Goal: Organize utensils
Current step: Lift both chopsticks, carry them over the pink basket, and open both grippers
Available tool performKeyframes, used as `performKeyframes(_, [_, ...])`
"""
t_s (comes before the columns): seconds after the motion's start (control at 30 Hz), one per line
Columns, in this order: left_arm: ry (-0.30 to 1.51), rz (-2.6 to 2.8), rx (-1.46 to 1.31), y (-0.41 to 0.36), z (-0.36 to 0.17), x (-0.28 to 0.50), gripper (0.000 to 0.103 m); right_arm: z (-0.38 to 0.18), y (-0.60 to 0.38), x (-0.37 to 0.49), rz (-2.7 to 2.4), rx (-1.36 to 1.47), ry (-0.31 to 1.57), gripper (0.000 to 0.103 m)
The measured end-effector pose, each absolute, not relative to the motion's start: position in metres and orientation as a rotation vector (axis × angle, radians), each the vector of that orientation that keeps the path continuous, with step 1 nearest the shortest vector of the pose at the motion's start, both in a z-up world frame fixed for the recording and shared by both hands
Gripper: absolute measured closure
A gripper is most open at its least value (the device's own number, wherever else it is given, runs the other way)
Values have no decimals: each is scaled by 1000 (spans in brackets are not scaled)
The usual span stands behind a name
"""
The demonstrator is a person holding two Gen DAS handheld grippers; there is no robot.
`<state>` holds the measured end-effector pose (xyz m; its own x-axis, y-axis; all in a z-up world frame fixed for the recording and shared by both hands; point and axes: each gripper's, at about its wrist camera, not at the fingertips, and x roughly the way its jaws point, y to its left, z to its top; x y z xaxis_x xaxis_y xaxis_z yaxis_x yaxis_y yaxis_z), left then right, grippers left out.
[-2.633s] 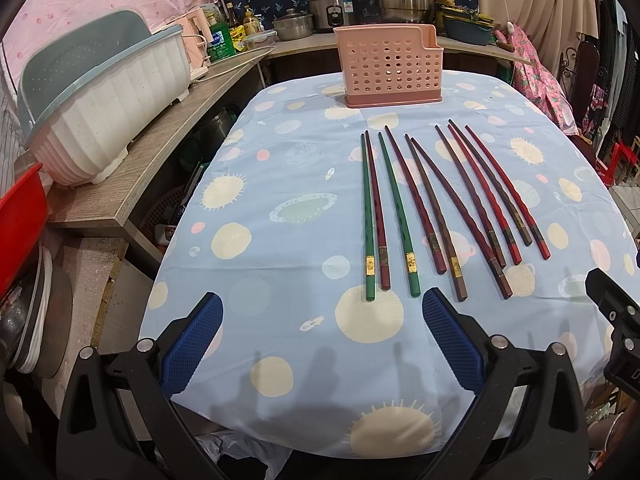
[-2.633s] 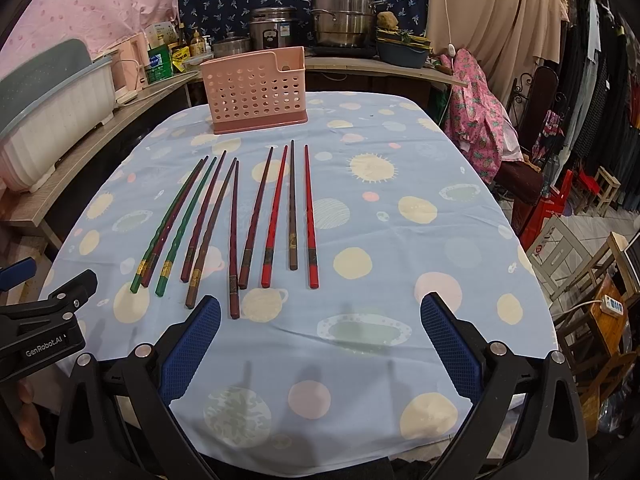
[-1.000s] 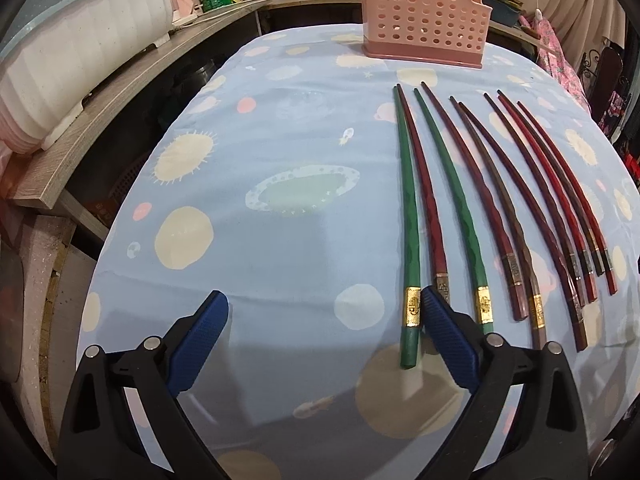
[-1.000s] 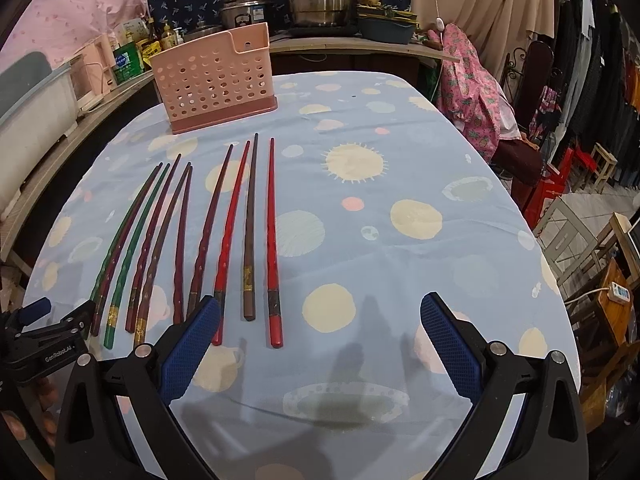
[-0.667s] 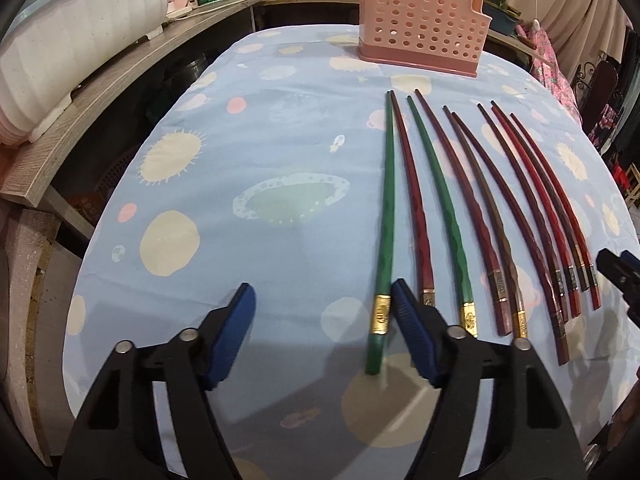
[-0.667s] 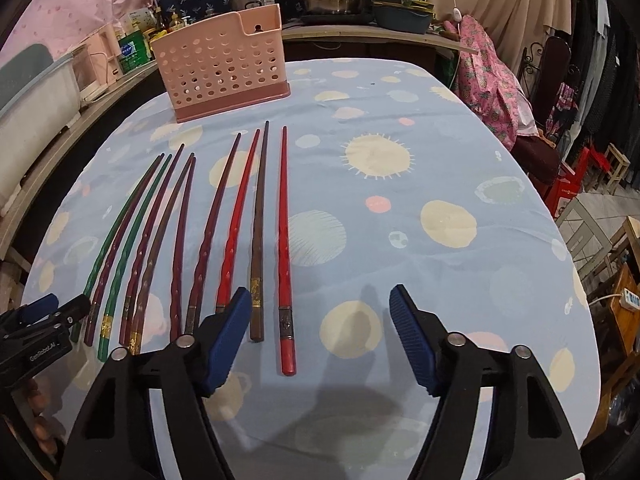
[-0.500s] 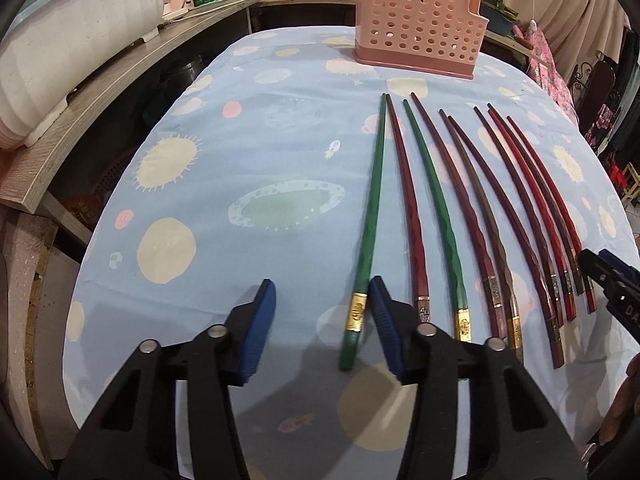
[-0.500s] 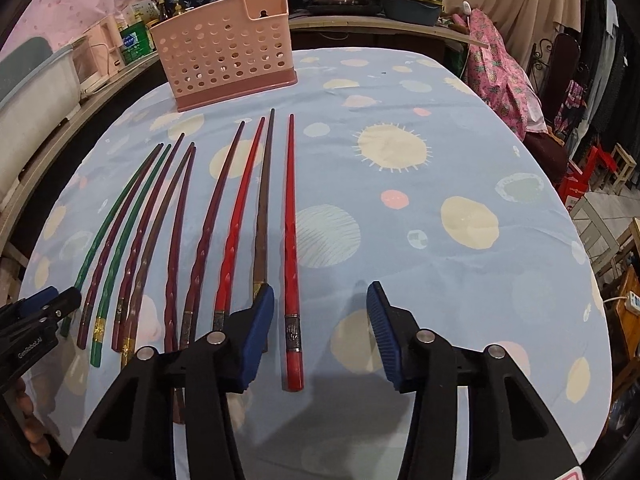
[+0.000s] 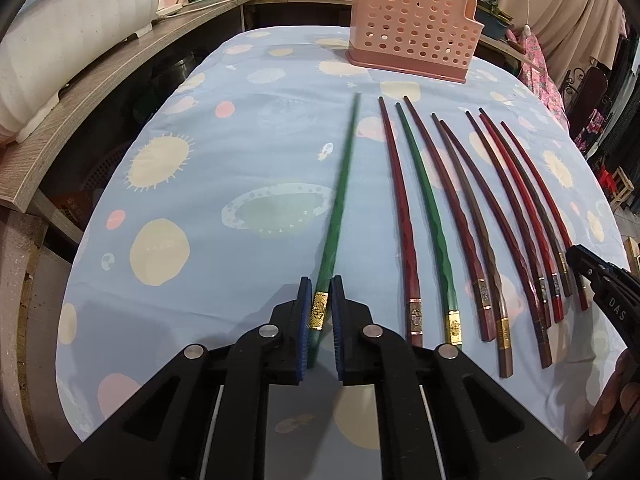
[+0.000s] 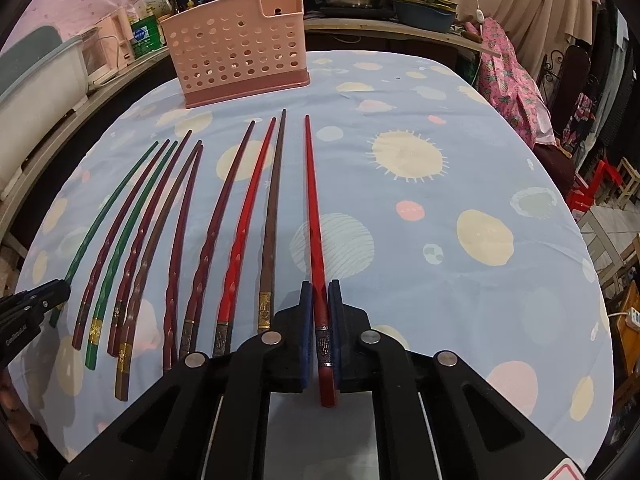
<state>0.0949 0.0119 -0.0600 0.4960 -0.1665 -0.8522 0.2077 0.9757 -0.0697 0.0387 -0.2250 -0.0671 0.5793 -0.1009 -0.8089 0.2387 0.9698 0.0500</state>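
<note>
- Fingers [image 9: 305, 320] of my left gripper [image 9: 320, 316] are clamped together on the green chopstick [image 9: 340, 188], pads pressing either side of its gold band near the thick end.
- Fingers [image 10: 306, 320] of my right gripper [image 10: 318, 320] are likewise closed on the red chopstick [image 10: 312, 200], gripping it at the dark band close to its butt end, which sticks out behind the pads.
- I note the table [image 9: 208, 208] as the largest item, covered by a pale blue cloth printed with cream suns and planets.
- At the left edge I see a wooden counter [image 9: 80, 92] carrying a white ribbed tub [image 9: 68, 28].
- I find the pink perforated utensil holder [image 9: 412, 28] upright at the far end of the table, well apart from both grippers.
- Between my two held sticks lies the row of remaining chopsticks [image 9: 472, 216], flat on the cloth, tips toward the holder: dark red, green, brown and red, side by side.
- My green chopstick sits at the left end of that row, its tip angled away from its neighbours and blurred, so I cannot tell whether it touches the cloth.
- My red chopstick sits at the right end, just beside a brown one [image 10: 272, 216], pointing straight at the far end of the table.
</note>
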Motion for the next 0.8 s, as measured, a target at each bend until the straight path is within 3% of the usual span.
performKeyframes(0.3, [982, -235, -32, 26, -22, 90, 96, -24, -234, 21, -177, 205, 852, 96])
performKeyframes(0.8, [730, -238, -136, 38, 114, 148, 96, 96, -273, 55, -139, 273, 594, 96])
